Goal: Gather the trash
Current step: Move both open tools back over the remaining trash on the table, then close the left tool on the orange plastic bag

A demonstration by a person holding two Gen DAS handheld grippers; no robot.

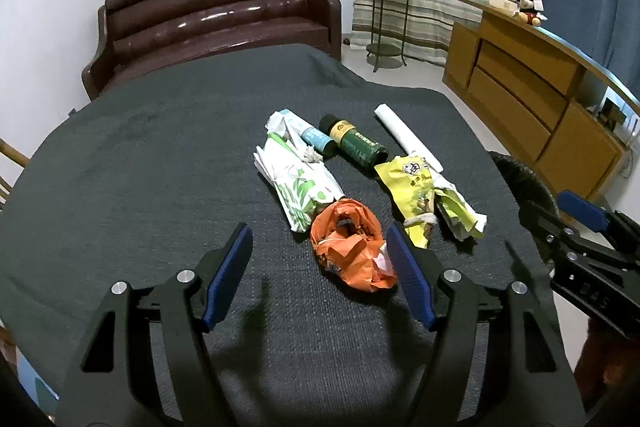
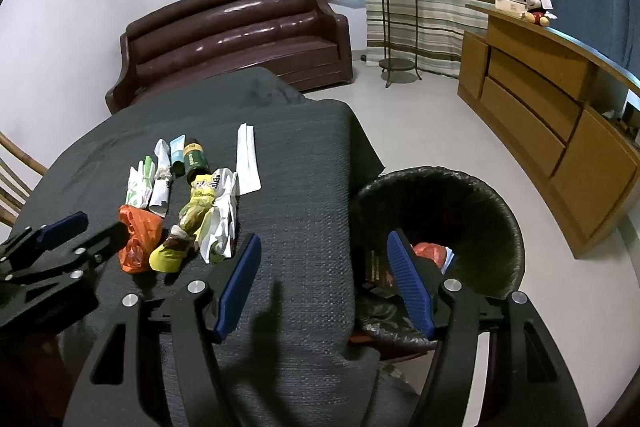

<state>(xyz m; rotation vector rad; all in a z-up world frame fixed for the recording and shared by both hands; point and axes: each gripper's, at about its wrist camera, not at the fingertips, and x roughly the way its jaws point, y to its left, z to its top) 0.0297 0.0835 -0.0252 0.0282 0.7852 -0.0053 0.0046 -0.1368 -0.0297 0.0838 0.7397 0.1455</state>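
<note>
Near the middle of the cloth-covered table (image 1: 140, 155), closer to its near edge than to the sofa-side edge, a cluster of trash is laid out, and the crumpled orange plastic bag (image 1: 352, 247) lies nearest of all. The left gripper (image 1: 320, 273) is held above the cloth with its jaws spread wide and nothing between the pads; the bag sits just ahead of the right-hand pad, slightly off the centre line. The right gripper (image 2: 324, 281) is likewise wide open and empty, poised over the table's right edge, beside the black-lined trash bin (image 2: 492, 211) standing on the floor, in which some orange and dark waste is already seen.

The step in hand is judged to be the pickup of the orange bag. It is best done if the left gripper is shifted a little toward the bag so that the lump is centred, then lowered until the pads straddle its thickest part before being closed; soft film may slip if only a loose flap is pinched.

The bag's long axis is seen to run from the far left to the near right, toward the table's near edge. The yellow wrapper (image 1: 412, 199) lies just beside it, so a narrow approach is advised.
</note>
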